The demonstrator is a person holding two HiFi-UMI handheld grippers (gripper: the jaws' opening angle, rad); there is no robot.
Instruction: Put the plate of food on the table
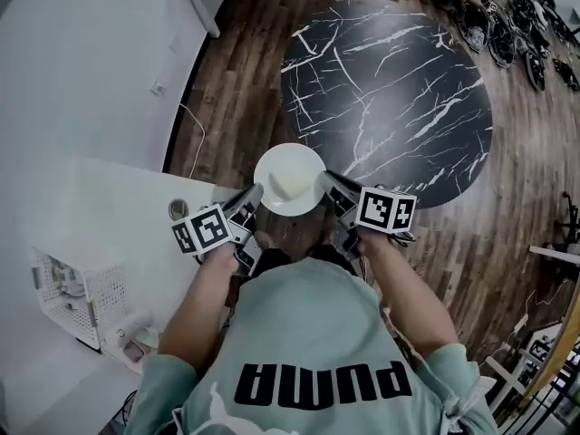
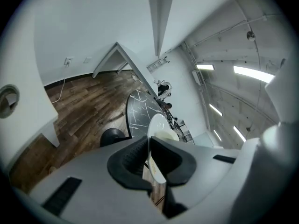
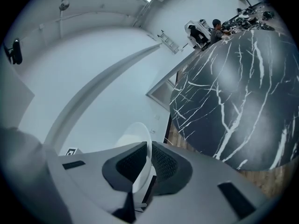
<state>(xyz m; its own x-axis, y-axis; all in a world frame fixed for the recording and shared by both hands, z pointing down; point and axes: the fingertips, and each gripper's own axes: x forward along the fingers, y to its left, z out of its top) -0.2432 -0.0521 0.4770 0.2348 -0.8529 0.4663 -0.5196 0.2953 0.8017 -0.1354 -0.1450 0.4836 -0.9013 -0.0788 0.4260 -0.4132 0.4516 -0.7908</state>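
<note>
You hold one plate (image 1: 270, 165) between two grippers. It is round, white and smooth, with one pale mound of food (image 1: 290, 182) at its middle. Your left gripper (image 1: 256, 192) is clamped on the plate's left rim and your right gripper (image 1: 324, 181) on its right rim. In each gripper view the thin white edge sits pinched between two dark ribbed pads (image 2: 133, 160) – left gripper view and right gripper view alike. Each gripper carries one cube with black-and-white square markers (image 1: 201, 228), two cubes in all.

The plate is in the air over the floor (image 1: 245, 80) of brown wood planks, just short of the near edge of the one table (image 1: 390, 98) and not resting on it. That table is round, with a glossy black top veined in white like marble. At your left stands one flat white counter (image 1: 100, 207) – on it lies one white perforated basket (image 1: 86, 302).
</note>
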